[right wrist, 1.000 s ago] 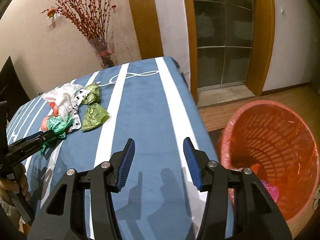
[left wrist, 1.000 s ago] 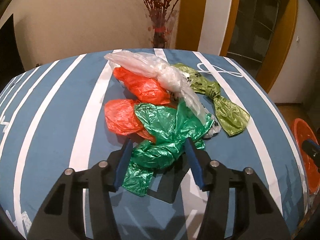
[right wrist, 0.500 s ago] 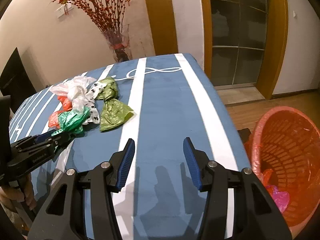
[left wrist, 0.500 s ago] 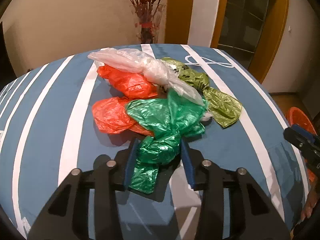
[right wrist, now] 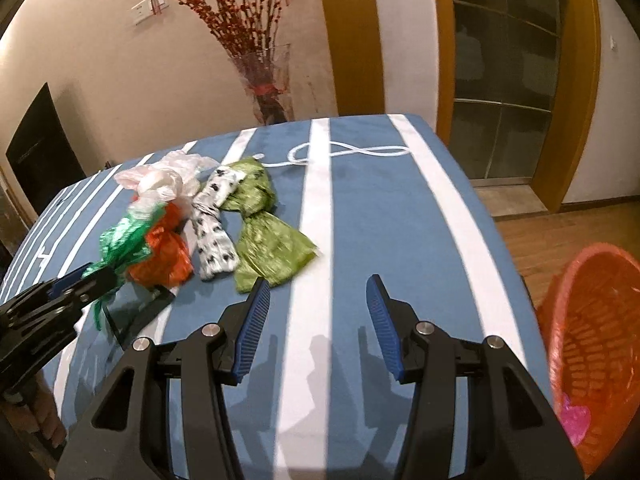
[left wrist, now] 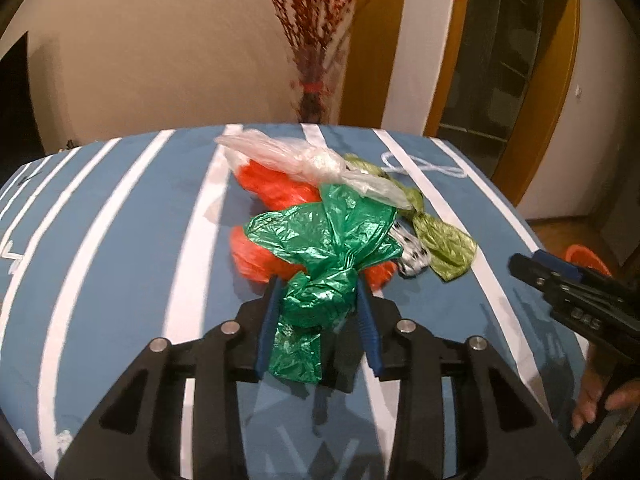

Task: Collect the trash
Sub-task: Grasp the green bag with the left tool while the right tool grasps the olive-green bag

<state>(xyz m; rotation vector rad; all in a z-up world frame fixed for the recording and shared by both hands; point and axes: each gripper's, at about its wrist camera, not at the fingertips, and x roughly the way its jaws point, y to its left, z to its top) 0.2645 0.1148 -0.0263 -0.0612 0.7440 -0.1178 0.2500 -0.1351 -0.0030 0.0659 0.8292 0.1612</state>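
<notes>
The green plastic bag [left wrist: 320, 264] is thin, crinkly film knotted into a bow shape: very light, limp and a little slippery, so the bunched waist is the surest place to pinch. The left hand-held gripper [left wrist: 318, 312] has just been closing and now clamps that waist, at the near side of the pile towards the worktop's [left wrist: 120, 240] left edge. Touching it lie two orange bags [left wrist: 276, 188], a clear bag [left wrist: 304, 158], a black-spotted white bag [right wrist: 214, 224] and an olive bag [right wrist: 268, 248], all soft crumpled film. The right hand-held gripper [right wrist: 316, 320] hangs with jaws apart and empty over the striped blue cloth. An orange lattice basket [right wrist: 596, 320] stands off the right edge.
</notes>
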